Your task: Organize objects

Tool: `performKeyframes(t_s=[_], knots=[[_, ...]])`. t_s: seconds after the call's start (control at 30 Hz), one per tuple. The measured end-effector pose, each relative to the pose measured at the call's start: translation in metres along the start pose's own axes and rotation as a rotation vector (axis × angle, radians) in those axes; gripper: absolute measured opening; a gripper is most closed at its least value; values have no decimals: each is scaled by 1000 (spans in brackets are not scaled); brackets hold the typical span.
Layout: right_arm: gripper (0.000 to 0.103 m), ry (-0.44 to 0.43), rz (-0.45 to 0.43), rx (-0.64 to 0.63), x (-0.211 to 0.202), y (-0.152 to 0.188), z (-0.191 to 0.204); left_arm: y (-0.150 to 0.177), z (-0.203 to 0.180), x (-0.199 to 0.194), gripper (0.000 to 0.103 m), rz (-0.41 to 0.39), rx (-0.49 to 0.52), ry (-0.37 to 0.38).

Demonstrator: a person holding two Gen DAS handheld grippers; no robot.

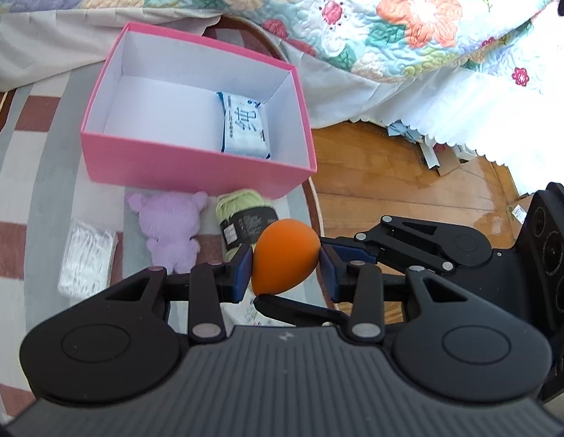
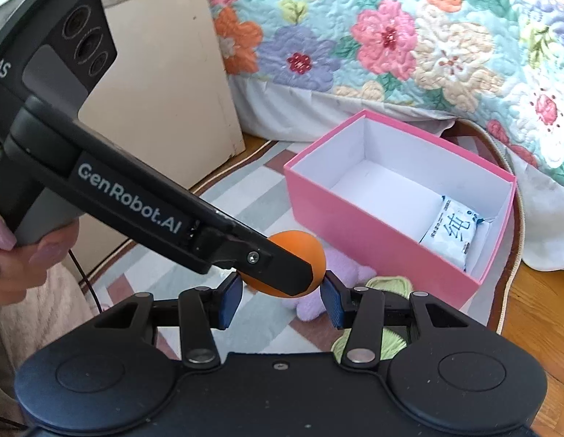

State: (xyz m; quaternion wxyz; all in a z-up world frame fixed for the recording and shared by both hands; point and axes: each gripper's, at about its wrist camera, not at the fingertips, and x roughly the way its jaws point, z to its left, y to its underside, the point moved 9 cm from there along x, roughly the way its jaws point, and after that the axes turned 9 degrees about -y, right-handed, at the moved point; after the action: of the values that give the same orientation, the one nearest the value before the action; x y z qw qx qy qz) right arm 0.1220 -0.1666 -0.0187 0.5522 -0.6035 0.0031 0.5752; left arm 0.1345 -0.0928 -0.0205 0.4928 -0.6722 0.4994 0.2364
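Note:
An orange egg-shaped sponge (image 1: 284, 256) sits between the blue pads of my left gripper (image 1: 286, 267), which is shut on it above the rug. In the right wrist view the same sponge (image 2: 294, 245) also lies between the pads of my right gripper (image 2: 281, 293), with the left gripper's finger across it. The right gripper's fingers (image 1: 354, 247) reach the sponge from the right in the left wrist view. A pink box (image 1: 194, 171) with a white inside holds a tissue pack (image 1: 245, 127); both show in the right wrist view, the box (image 2: 358, 218) and the pack (image 2: 453, 233).
On the striped rug (image 1: 38, 182) in front of the box lie a purple plush toy (image 1: 171, 229), a green yarn skein (image 1: 242, 215) and a white packet (image 1: 87, 258). A floral quilt (image 1: 354, 18) hangs behind. Wooden floor (image 1: 409, 182) is to the right. A beige cabinet (image 2: 165, 80) stands left.

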Motion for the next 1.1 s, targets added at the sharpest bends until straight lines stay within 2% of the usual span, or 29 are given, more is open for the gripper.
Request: performKeyframes(t_s=[0.3,0.4,0.57,0.73,0.9,1.1], knots=[[52,10,30,-48,-6,-37,-9,-33,-3,-10,38,-51,-28,13],[52,11,62,-104,-9,-50,-13,-40,-2,-11,37,-64,-48,25],[52,19,57,-184,-6,-73,-26,-59,3,-5,37,-95,-63,14],[52,14,42,-166,3,-90,-46,-82,10,8,37,-84,-80,6],[52,23,82,-151,16,-111,-68,-108,15,24,37,-85,-107,6],[52,-4,55,-13,46,-118,-115,-138,29,65,37,-71,-148,-8]])
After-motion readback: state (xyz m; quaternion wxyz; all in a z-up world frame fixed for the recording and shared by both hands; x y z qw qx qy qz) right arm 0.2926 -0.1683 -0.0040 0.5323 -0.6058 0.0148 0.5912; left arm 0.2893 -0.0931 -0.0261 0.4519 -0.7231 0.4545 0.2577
